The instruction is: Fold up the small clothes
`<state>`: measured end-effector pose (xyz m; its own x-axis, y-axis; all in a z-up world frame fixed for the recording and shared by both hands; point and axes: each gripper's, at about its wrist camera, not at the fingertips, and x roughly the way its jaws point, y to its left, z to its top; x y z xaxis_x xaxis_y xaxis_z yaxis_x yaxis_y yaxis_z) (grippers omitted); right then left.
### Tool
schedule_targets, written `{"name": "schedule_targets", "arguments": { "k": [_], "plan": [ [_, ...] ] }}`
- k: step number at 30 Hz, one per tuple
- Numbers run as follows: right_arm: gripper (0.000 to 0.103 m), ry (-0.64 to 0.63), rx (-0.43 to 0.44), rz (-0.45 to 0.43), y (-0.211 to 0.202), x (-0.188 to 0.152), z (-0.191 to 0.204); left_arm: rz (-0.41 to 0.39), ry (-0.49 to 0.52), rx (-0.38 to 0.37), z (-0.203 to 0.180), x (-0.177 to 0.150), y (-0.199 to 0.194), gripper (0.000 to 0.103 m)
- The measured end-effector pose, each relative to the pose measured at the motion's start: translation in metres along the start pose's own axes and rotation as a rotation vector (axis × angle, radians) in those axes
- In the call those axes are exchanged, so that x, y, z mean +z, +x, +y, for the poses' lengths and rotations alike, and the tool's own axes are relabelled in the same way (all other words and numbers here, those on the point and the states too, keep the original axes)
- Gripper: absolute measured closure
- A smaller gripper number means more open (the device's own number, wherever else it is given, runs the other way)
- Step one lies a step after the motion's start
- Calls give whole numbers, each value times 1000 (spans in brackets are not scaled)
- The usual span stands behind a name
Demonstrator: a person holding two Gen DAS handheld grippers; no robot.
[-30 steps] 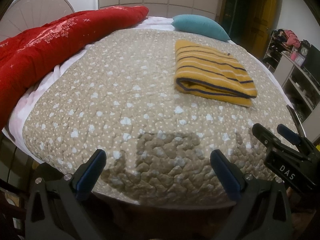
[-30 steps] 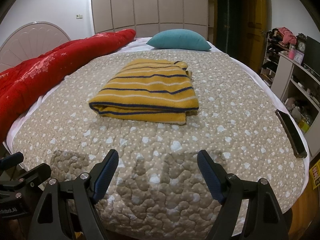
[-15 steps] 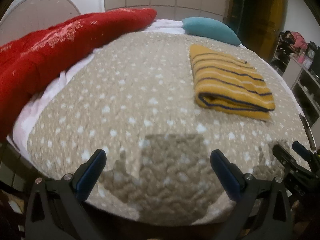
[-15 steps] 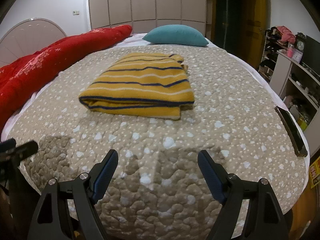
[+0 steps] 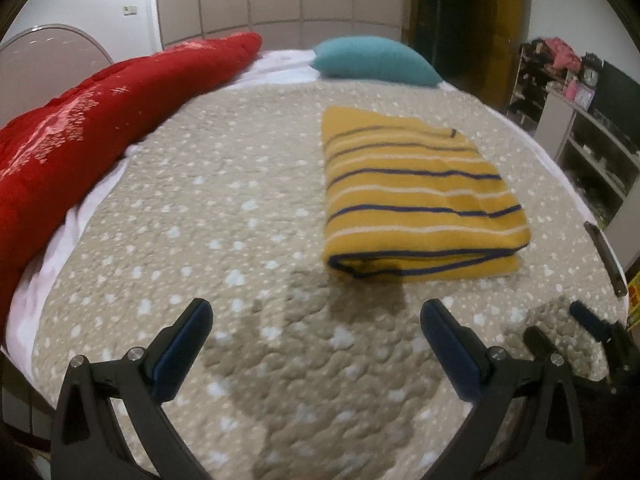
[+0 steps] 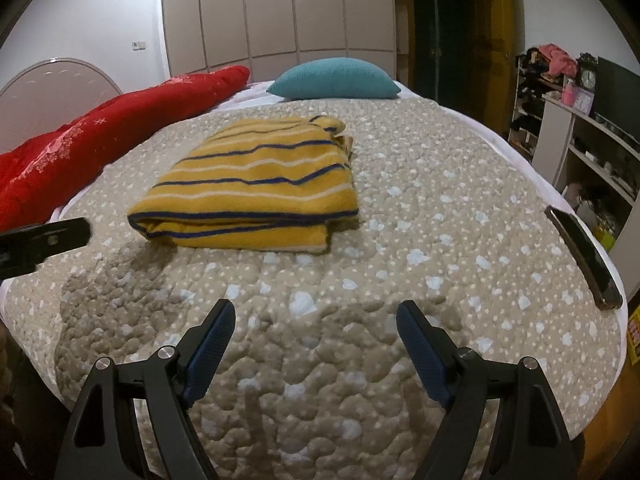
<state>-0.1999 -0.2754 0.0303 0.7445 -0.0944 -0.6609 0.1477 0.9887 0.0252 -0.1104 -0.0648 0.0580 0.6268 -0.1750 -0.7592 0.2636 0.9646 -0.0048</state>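
A yellow garment with navy and white stripes (image 5: 416, 196) lies folded into a flat rectangle on the beige dotted quilt (image 5: 224, 208); it also shows in the right wrist view (image 6: 256, 188). My left gripper (image 5: 316, 320) is open and empty above the quilt's near edge, short of the garment's folded edge. My right gripper (image 6: 316, 322) is open and empty over the near quilt, to the right of the left one. The right gripper's tips show at the left view's lower right (image 5: 568, 328); part of the left gripper shows at the right view's left edge (image 6: 44, 236).
A red duvet (image 5: 76, 136) lies along the bed's left side and a teal pillow (image 5: 376, 60) at the far end. A dark phone (image 6: 584, 256) lies at the bed's right edge. Shelves with clutter (image 6: 592, 128) stand to the right.
Both grippers have moved forward toward the folded garment, which now looks larger and closer. The left view has swung so the garment sits nearer the middle. Both grippers stay open.
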Motion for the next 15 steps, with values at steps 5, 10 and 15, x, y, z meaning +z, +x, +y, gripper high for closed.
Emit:
{"name": "schedule_targets", "arguments": {
  "k": [5,10,15],
  "plan": [
    [16,-12,-31,-17,13,19,-10,49,-2,-26,-11,3,20,0],
    [15,3,-33,-31,16,27,-15,63,-20,-31,-14,-3,24,0],
    [14,15,-17,-7,17,18,-15,54,-35,-54,-14,-8,18,0]
  ]
}}
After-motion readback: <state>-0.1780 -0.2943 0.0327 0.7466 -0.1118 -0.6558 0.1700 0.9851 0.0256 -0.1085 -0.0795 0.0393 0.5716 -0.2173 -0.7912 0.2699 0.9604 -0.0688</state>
